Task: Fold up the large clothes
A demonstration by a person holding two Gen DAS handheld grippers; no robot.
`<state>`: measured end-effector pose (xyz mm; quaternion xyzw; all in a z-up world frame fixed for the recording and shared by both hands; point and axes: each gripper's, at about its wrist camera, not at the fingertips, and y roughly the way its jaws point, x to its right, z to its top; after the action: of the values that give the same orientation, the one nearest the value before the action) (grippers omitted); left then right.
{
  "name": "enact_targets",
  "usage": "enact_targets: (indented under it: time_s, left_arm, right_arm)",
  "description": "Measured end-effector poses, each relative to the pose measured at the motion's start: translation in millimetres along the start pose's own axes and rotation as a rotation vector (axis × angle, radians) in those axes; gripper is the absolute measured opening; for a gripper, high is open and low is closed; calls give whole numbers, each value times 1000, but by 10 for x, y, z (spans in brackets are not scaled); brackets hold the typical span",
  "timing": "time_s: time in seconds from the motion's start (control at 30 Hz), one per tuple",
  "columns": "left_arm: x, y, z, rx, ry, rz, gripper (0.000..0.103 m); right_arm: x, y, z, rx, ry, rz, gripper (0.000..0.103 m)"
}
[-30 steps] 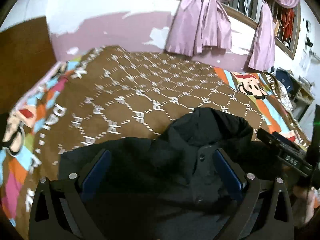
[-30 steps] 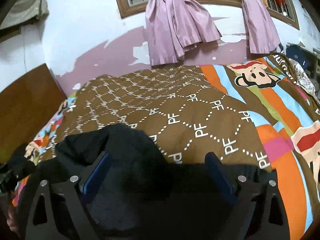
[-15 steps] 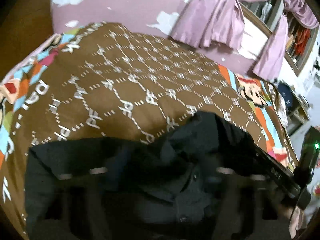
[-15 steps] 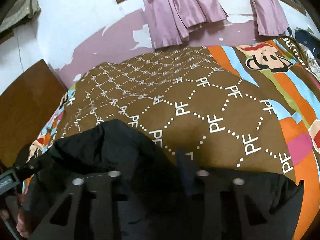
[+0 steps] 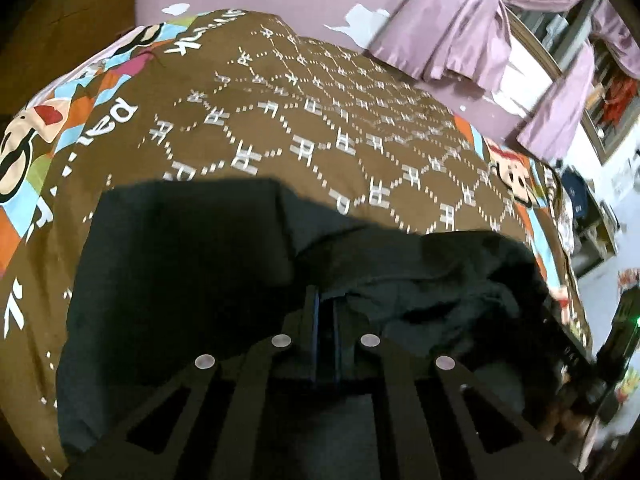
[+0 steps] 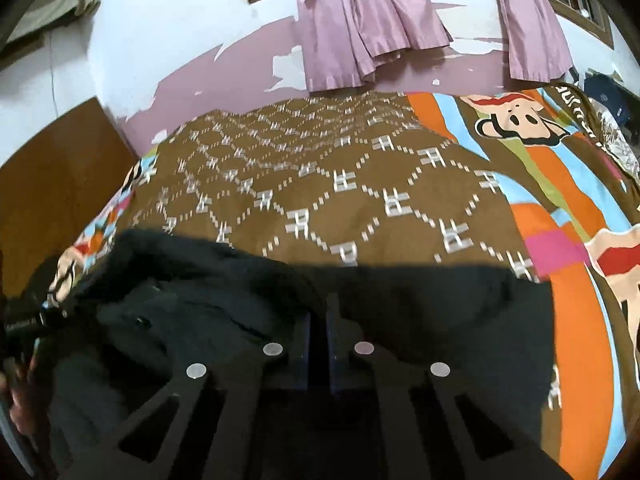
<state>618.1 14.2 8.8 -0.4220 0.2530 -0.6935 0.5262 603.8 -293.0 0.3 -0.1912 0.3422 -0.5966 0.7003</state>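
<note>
Two hand-held grippers bear on one large black coat (image 5: 192,264) that lies spread over a brown bedspread printed with white dotted diamonds and "PF" letters (image 5: 320,132). The left gripper (image 5: 325,320) has its blue-padded jaws drawn together until only a thin slit remains, and dark cloth lies bunched right at their tips, so they seem to pinch a fold of the coat, though the black fabric hides the exact bite. To the right of these jaws the coat's collar and hood rise in a rumpled heap; to their left the cloth lies flatter.

The right gripper (image 6: 319,332) shows the same stance: jaws nearly touching, tips sunk in the black coat (image 6: 440,304), whose straight edge runs just ahead of them. Beyond both pairs of jaws hang tied mauve curtains (image 6: 360,20) against a peeling pink wall (image 6: 224,76).
</note>
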Motion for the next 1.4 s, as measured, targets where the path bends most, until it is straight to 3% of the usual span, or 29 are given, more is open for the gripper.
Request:
enact_targets:
  time_s: [0.3,0.4,0.53,0.63,0.8,0.87,0.93,1.0,1.13,1.27,1.4]
  left_arm:
    - [-51,347,-233,-23,37,25,3]
    - [-123,367,-280,-10,25,1,3]
    - [-197,269,-379,52,22,-57,3]
    - [-243,196,-424,91,13,-106,3]
    - [-234,-29,-497,143,20,-144,3]
    - [-238,-112,-523,145,11,-161,6]
    - [-234,-182,-521,156,9,-173,15]
    - [-200,-269,-456,197,17,-176,22]
    - [-11,-365,-179,304,70,-152,24]
    - [312,-239,154,287,132,-147,24]
    - [572,184,456,158,129,-56,25]
  right_arm:
    - [99,461,-221,-124,5,-11,5]
    - [116,473,-246,-122,16,1,6]
    - [200,390,-288,-83,62,55,5]
    - [320,300,-310,-29,127,149,7]
    - [492,94,-322,53,214,272,16]
    - [510,0,-310,85,226,285,24]
    - [532,-85,-278,118,238,300,24]
    - [602,-155,-212,146,267,289,24]
    - [638,-137,103,183,273,226,26]
    - [560,182,452,72,288,320,27]
    - [348,589,511,-91,274,429,27]
